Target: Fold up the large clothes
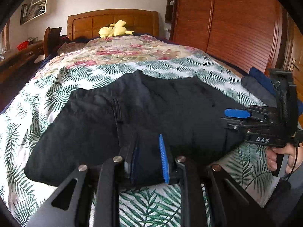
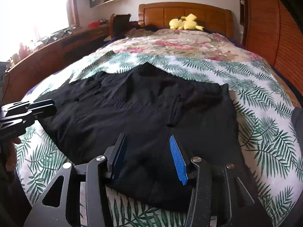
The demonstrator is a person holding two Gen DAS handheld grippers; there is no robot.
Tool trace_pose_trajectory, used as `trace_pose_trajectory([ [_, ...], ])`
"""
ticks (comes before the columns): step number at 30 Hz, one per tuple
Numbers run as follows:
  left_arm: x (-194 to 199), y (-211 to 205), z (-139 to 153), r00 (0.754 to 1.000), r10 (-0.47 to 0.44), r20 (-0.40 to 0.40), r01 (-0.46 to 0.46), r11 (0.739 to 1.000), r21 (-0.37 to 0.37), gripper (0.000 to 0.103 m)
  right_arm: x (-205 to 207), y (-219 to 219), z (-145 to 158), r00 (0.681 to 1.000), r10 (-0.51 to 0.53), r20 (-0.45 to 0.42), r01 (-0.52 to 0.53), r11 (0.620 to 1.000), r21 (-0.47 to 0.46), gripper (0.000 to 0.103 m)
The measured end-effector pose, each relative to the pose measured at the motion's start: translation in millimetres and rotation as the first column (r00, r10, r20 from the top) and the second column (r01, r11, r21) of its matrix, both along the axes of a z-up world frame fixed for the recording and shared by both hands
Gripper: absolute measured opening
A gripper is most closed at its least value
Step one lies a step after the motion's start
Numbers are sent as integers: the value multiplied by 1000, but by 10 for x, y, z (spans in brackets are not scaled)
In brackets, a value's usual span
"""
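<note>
A large black garment (image 1: pixel 151 113) lies spread and partly folded on the leaf-print bedsheet (image 1: pixel 170 68); it also shows in the right wrist view (image 2: pixel 136 113). My left gripper (image 1: pixel 149 155) is open, its blue-padded fingers over the garment's near edge. My right gripper (image 2: pixel 147 155) is open over the garment's near edge as well. The right gripper also shows at the right of the left wrist view (image 1: pixel 234 117), at the garment's right side. The left gripper shows at the left of the right wrist view (image 2: pixel 43 107), at the garment's left side.
A floral quilt (image 1: pixel 128 51) covers the far half of the bed, with a yellow plush toy (image 1: pixel 113 30) by the wooden headboard (image 1: pixel 113 20). Dark clothes (image 1: pixel 259 83) lie at the bed's right edge. A wardrobe (image 1: pixel 236 19) stands right, a wooden desk (image 2: pixel 56 45) left.
</note>
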State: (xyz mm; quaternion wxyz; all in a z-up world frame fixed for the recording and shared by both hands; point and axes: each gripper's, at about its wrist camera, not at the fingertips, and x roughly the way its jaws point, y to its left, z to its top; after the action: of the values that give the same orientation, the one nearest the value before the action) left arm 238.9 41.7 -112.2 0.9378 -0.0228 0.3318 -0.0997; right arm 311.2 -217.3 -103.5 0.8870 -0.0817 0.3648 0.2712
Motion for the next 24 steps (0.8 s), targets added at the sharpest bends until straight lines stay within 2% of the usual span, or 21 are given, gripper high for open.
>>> trace_pose_trajectory([
  [4,22,-13,-118,1000,-12,-14,13,1000,27,19,-1,125,-318,999,31,-17,-32,993,-117,48],
  [6,25,-38,-151,1000,-23,-15,24,998,50,19,5,149,-378,999,33,-16,-35,990,-133,48],
  [15,55,-47,-279,998,-32,-54,35,998,52,19,-40,105,-307,1000,9,-10,-10,992,-129,48],
  [20,49,-52,-295,998,-35,-54,38,998,50,19,-155,-66,-184,997,-52,51,58,990,-127,51],
  [24,38,-24,-316,997,-45,-55,46,999,25,19,-232,-328,-38,989,-113,98,122,989,-87,52],
])
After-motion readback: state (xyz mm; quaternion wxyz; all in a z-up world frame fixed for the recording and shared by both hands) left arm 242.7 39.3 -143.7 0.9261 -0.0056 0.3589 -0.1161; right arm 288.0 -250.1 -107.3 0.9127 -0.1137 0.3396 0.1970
